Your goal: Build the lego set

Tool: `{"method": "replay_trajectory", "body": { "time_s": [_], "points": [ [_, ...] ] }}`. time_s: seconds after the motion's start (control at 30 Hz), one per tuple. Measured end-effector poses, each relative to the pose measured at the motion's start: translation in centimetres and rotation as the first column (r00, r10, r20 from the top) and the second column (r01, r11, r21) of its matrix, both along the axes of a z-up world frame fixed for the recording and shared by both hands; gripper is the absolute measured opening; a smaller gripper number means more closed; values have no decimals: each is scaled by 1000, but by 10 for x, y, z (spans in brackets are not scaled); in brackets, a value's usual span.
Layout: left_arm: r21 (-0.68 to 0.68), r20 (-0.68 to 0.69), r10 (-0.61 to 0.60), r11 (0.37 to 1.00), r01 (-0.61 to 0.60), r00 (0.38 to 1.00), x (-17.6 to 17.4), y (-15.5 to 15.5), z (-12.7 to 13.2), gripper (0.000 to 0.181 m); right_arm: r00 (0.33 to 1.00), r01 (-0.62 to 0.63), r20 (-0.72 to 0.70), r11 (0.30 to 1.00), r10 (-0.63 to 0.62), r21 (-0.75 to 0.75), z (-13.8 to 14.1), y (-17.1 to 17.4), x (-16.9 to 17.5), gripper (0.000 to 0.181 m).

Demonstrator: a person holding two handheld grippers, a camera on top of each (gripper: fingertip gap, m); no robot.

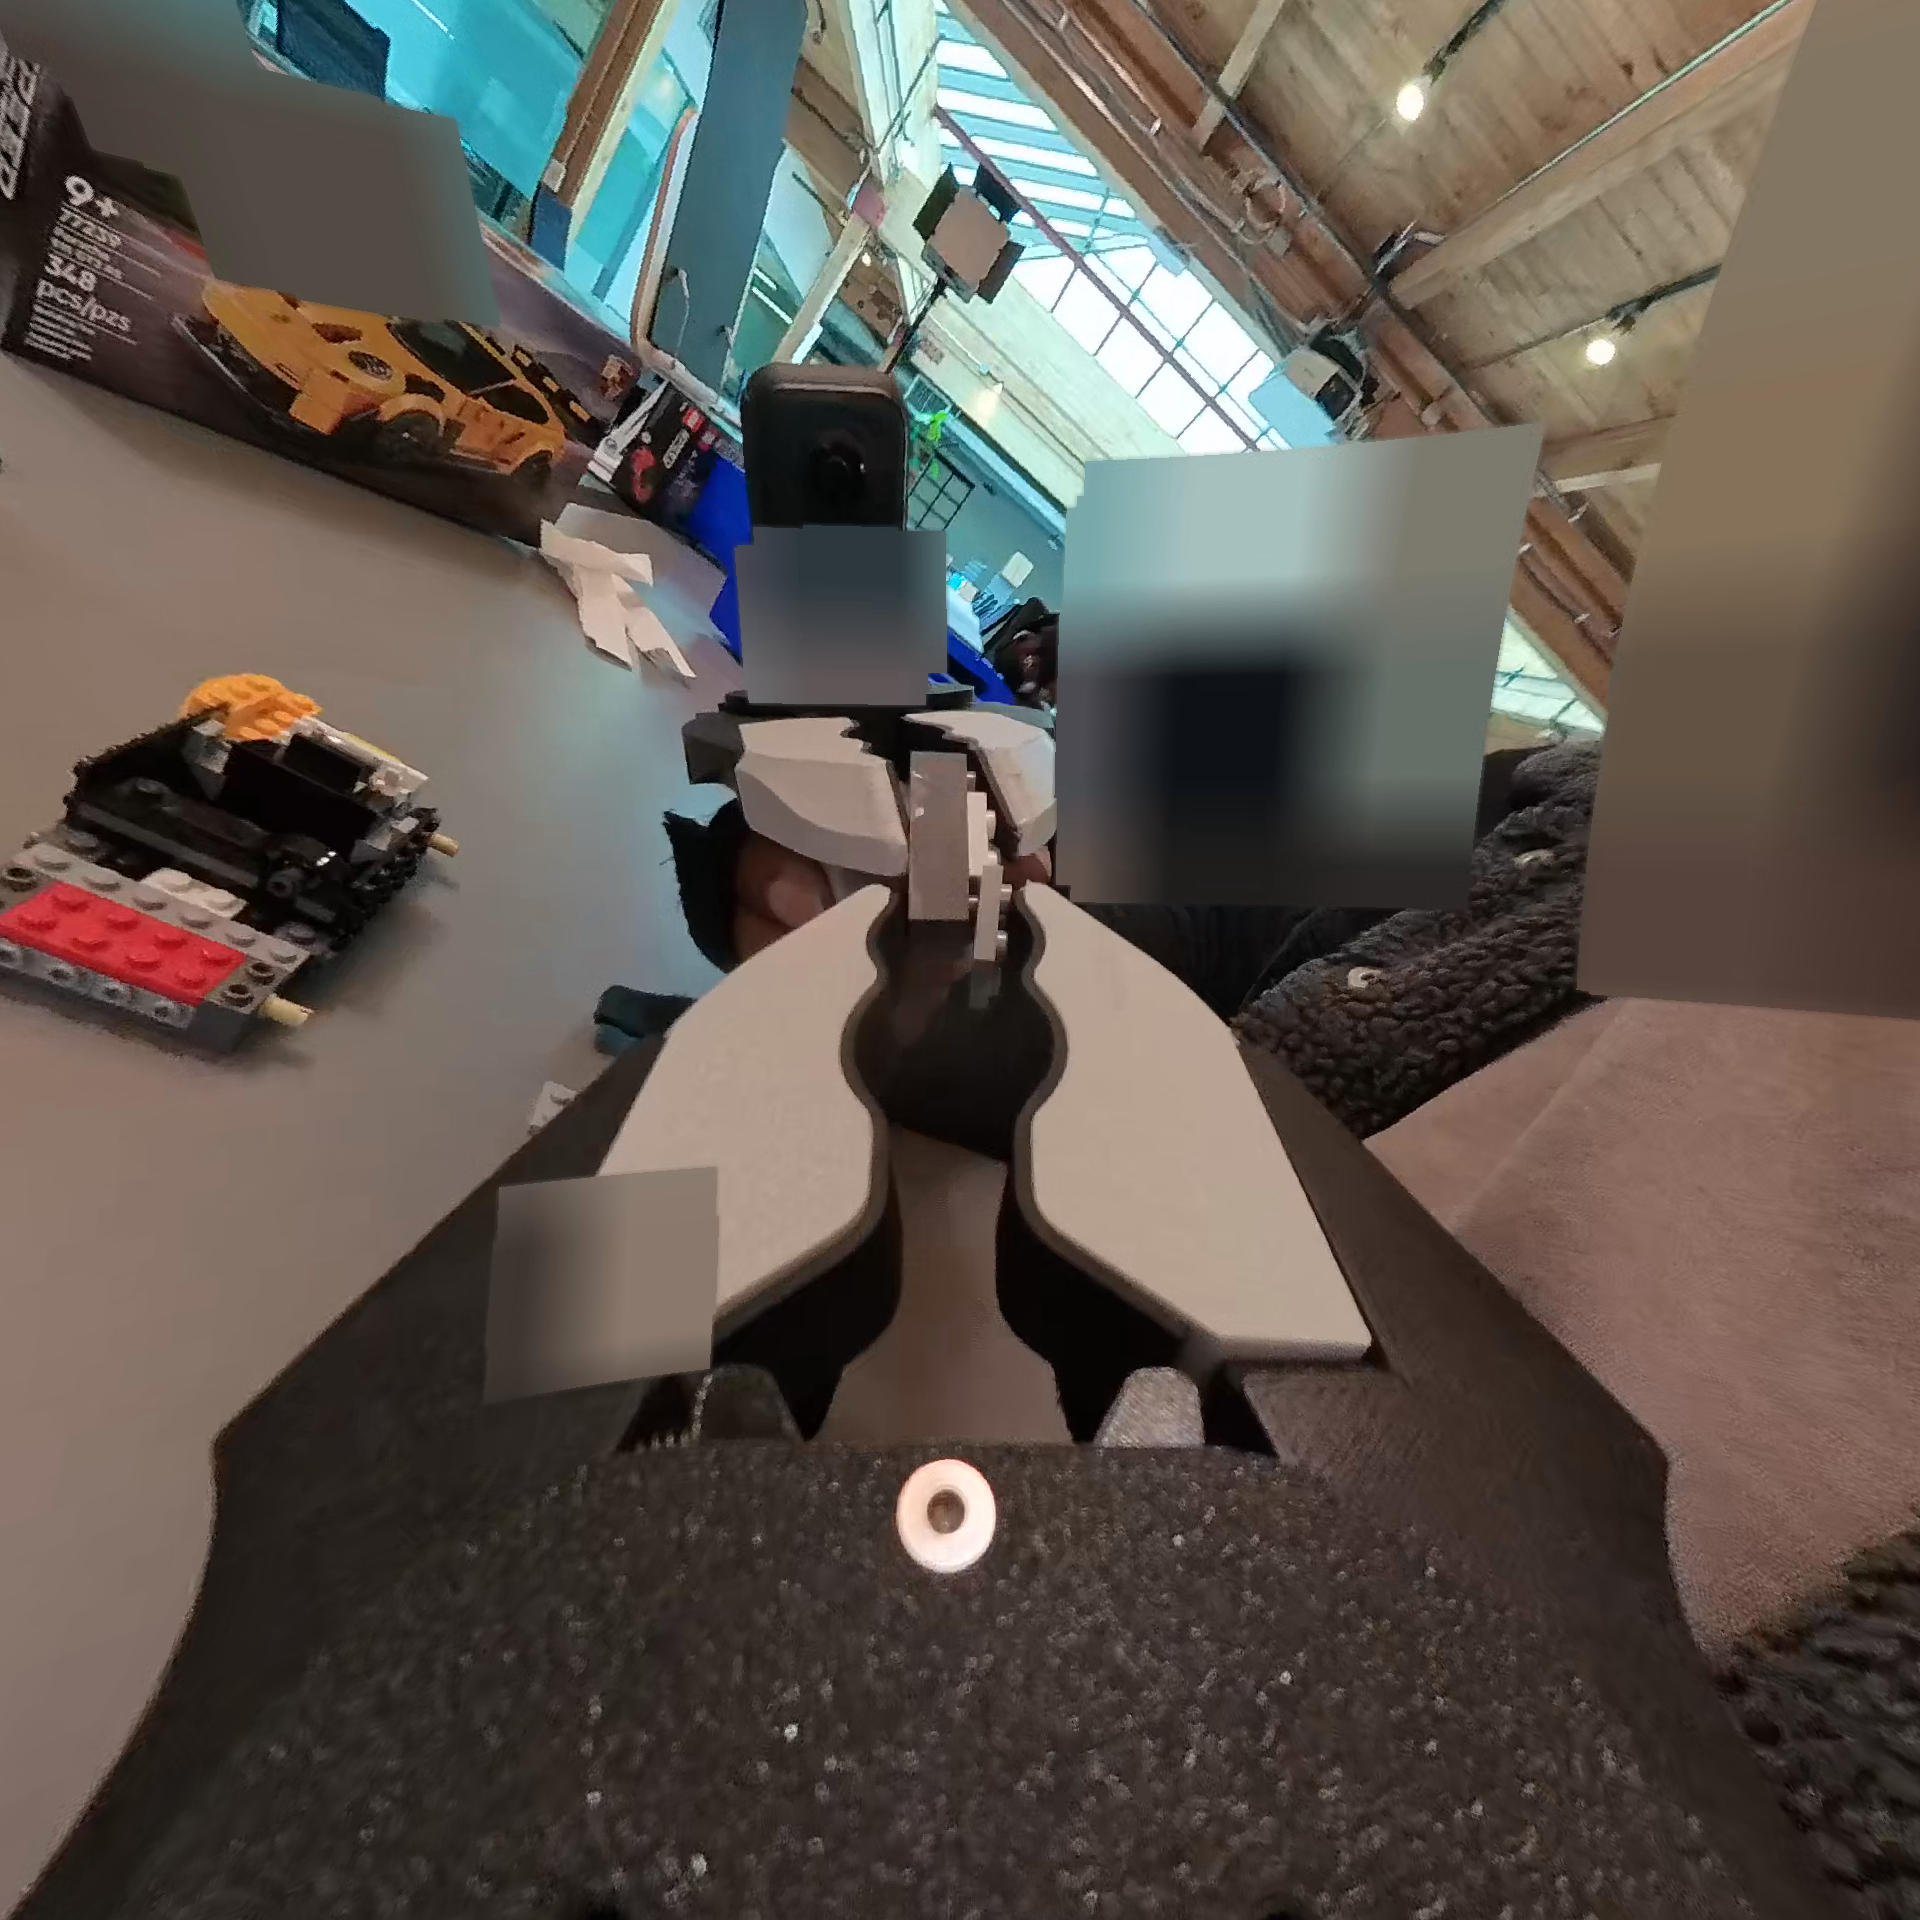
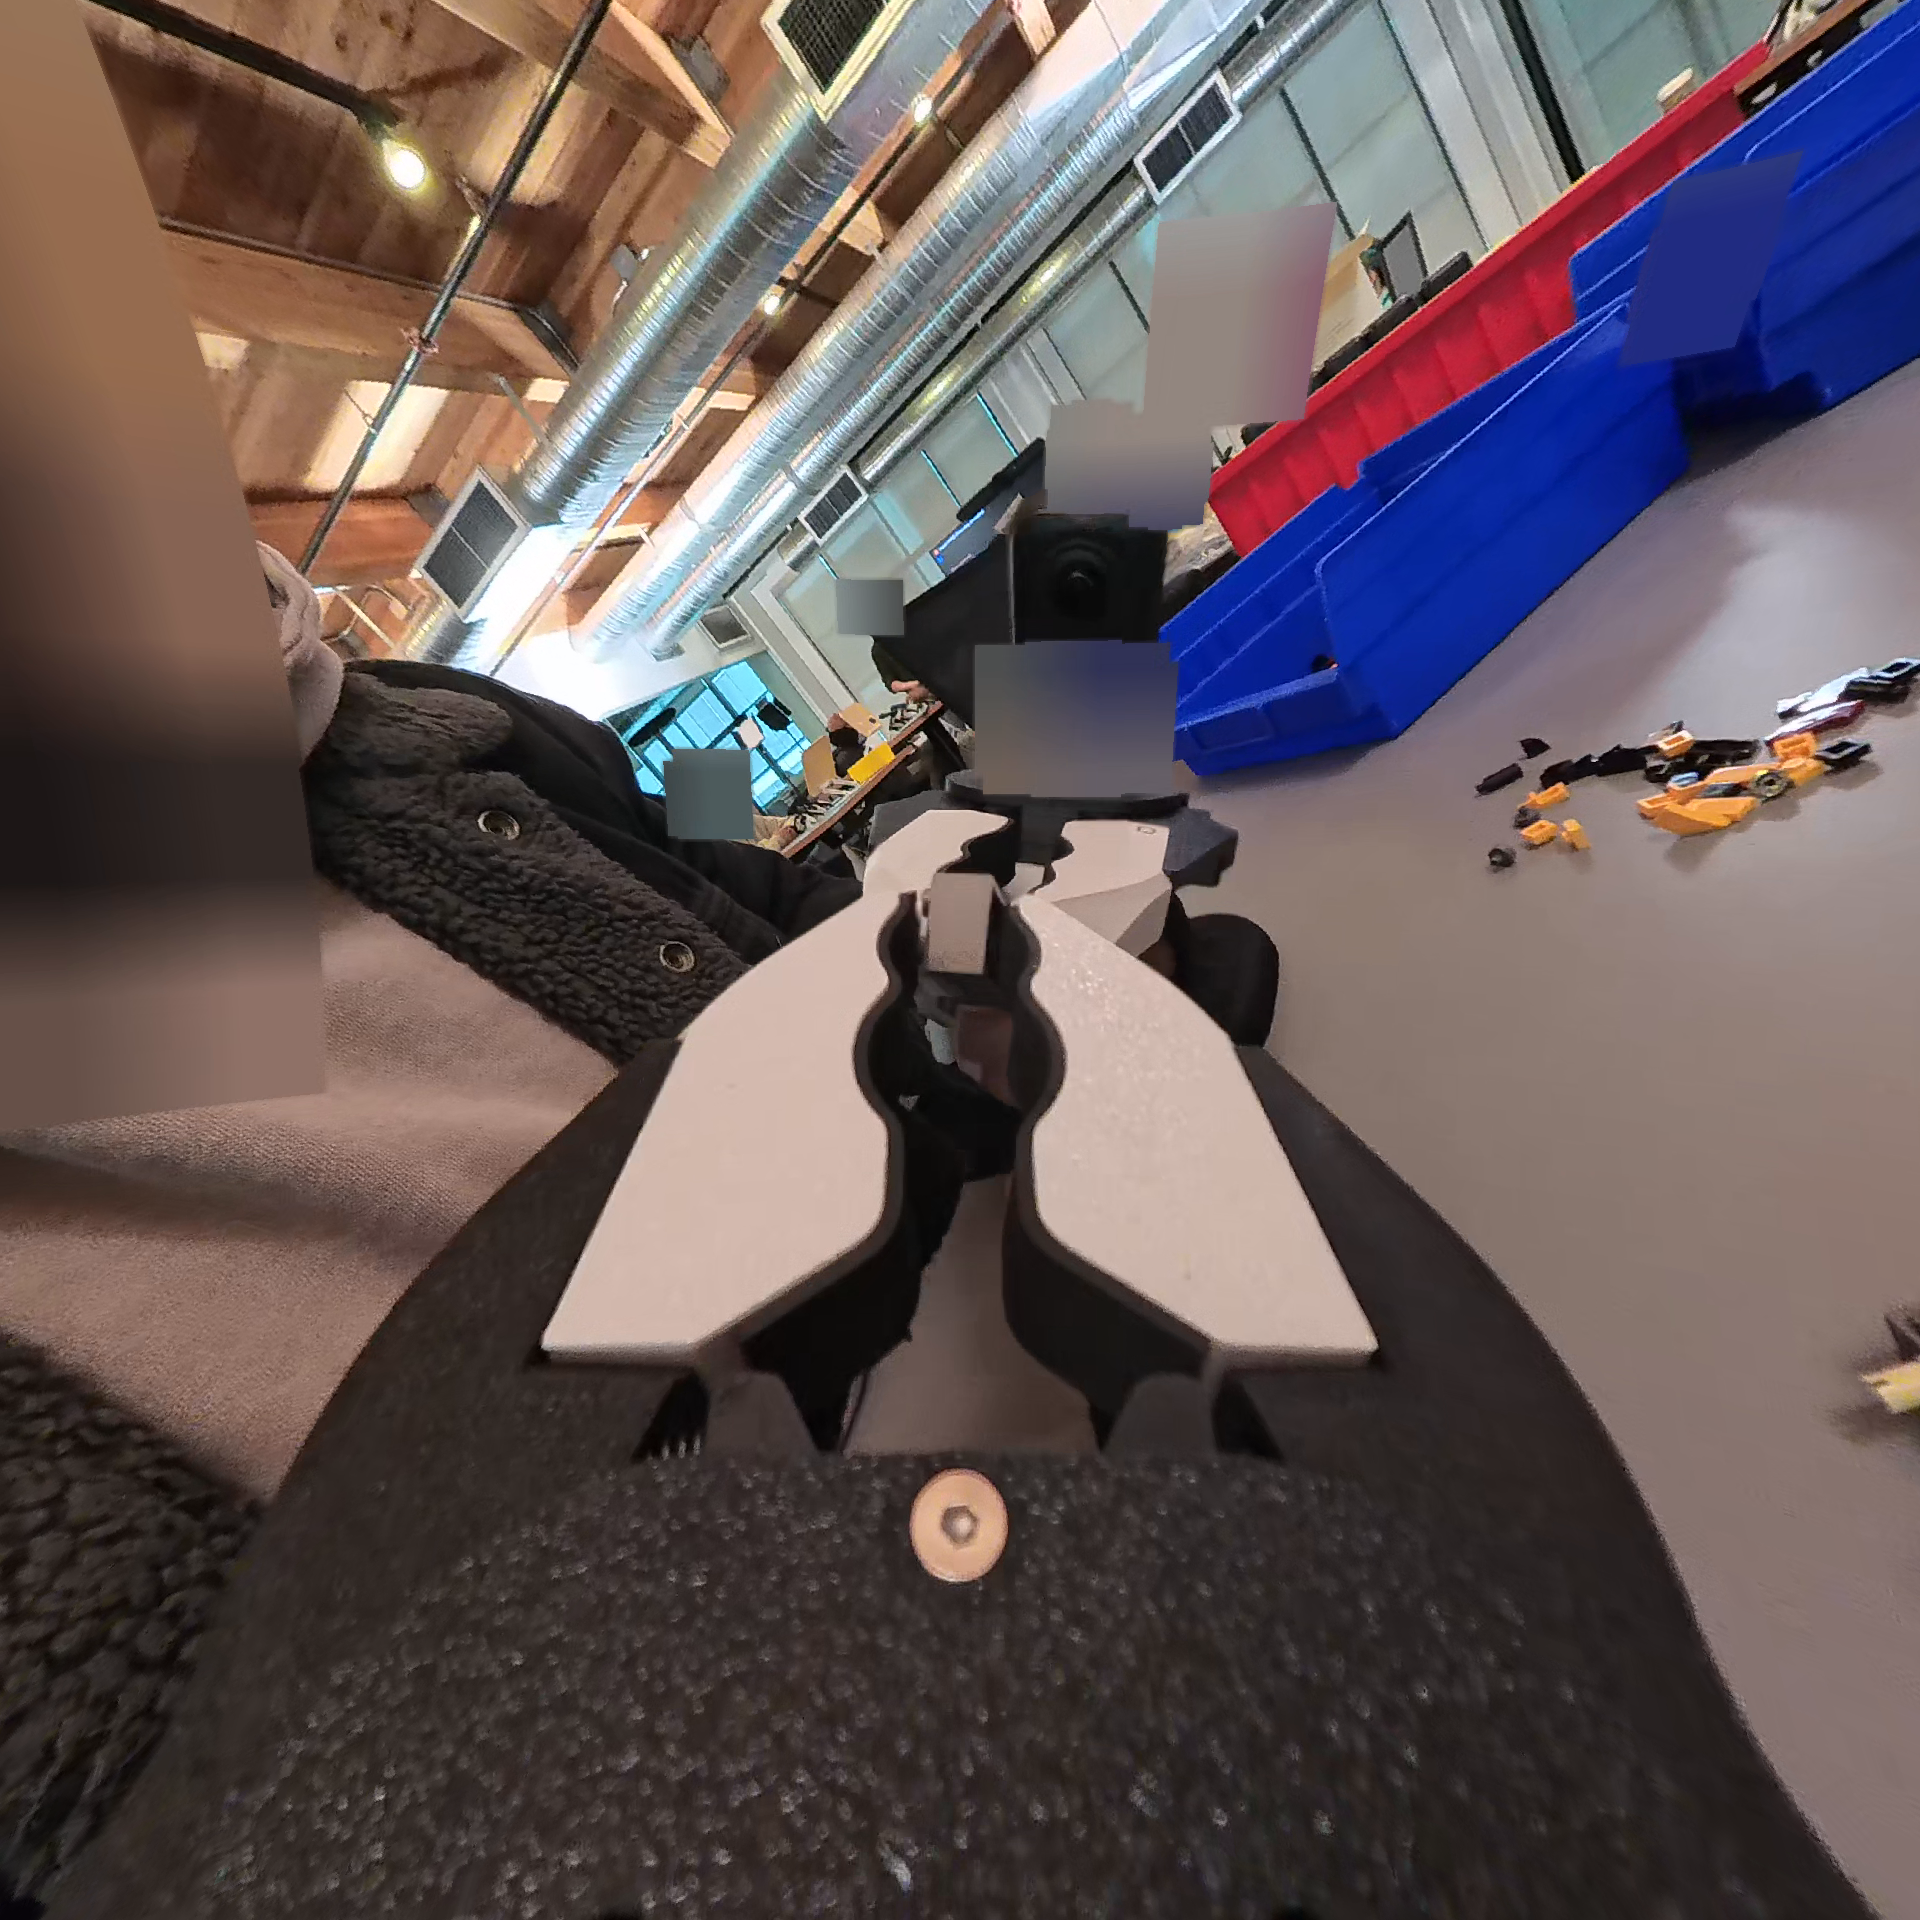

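My left gripper (image 1: 954,912) and my right gripper (image 2: 958,930) face each other tip to tip above the grey table (image 1: 343,1164). Both are shut on one small grey brick assembly (image 1: 937,831): a grey brick with a white studded plate (image 1: 989,878) against its side. The assembly also shows in the right wrist view (image 2: 956,920). The right gripper shows beyond it in the left wrist view (image 1: 914,790), and the left gripper in the right wrist view (image 2: 1023,868). A partly built car (image 1: 208,862), black with red and grey plates and an orange piece, lies on the table at the left.
The set's box (image 1: 312,364) and torn white paper (image 1: 613,603) lie behind the car. Loose orange and black pieces (image 2: 1683,784) lie on the table (image 2: 1558,1091) to the right. Blue bins (image 2: 1455,582) and a red bin (image 2: 1403,416) stand behind them. A person's dark fleece jacket (image 2: 520,831) is close. Left and right tips are no more than a few centimetres apart. The partly built car (image 1: 208,862) is about 15 cm from both grippers' fingertips.
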State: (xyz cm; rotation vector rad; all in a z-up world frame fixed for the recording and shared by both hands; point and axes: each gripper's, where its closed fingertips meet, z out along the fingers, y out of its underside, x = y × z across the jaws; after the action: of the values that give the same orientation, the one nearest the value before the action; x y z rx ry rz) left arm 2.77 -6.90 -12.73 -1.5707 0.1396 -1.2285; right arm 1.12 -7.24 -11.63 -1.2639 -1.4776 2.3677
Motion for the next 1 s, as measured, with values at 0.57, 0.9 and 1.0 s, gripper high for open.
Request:
{"method": "replay_trajectory", "body": {
  "time_s": [0.57, 0.9, 1.0],
  "points": [
    [-43, -795, -117, 990, 138, 595, -4, -7, -23, 17, 983, 141, -175, 860, -61, 491, -22, -8, 6, 16],
    [91, -815, -66, 967, 240, 576, 9, -14, -2, 16, 899, 295, -437, 775, -27, 559, 2, -18, 18, 15],
    [109, -837, -46, 962, 249, 545, 11, -17, -6, 16, 897, 299, -442, 718, 13, 629, -3, -21, 21, 15]
  ]
}}
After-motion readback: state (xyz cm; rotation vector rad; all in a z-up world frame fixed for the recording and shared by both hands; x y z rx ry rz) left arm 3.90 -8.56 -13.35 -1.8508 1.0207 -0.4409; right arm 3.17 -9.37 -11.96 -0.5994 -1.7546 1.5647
